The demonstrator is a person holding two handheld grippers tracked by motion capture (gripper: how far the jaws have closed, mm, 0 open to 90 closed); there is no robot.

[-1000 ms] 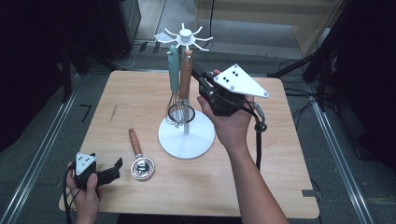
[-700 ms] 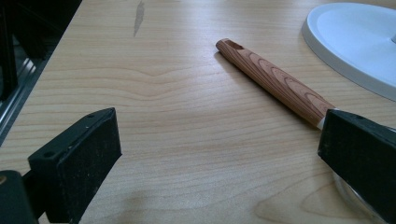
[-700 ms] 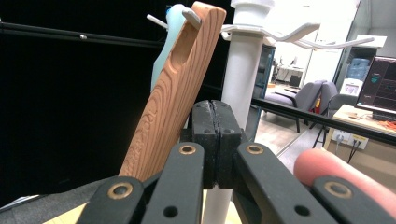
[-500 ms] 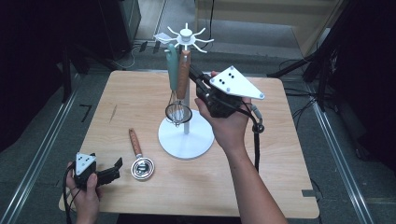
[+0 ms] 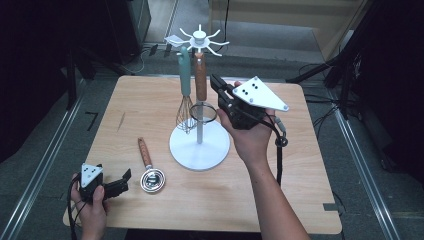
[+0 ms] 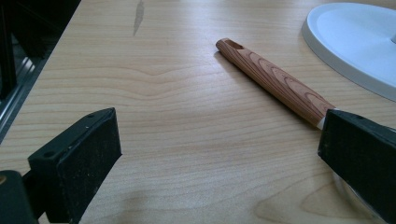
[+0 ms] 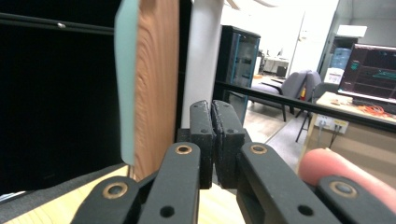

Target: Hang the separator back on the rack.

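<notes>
Wooden-handled strainer hangs from the white utensil stand beside a teal whisk, so both clear the desk. Right gripper, jaws closed on nothing, sits just beside the stand's pole. Left gripper, jaws wide, rests well short of the stand, facing a ladle lying before the base.

A wood-handled strainer hangs upright from the white rack beside a teal-handled whisk.
</notes>
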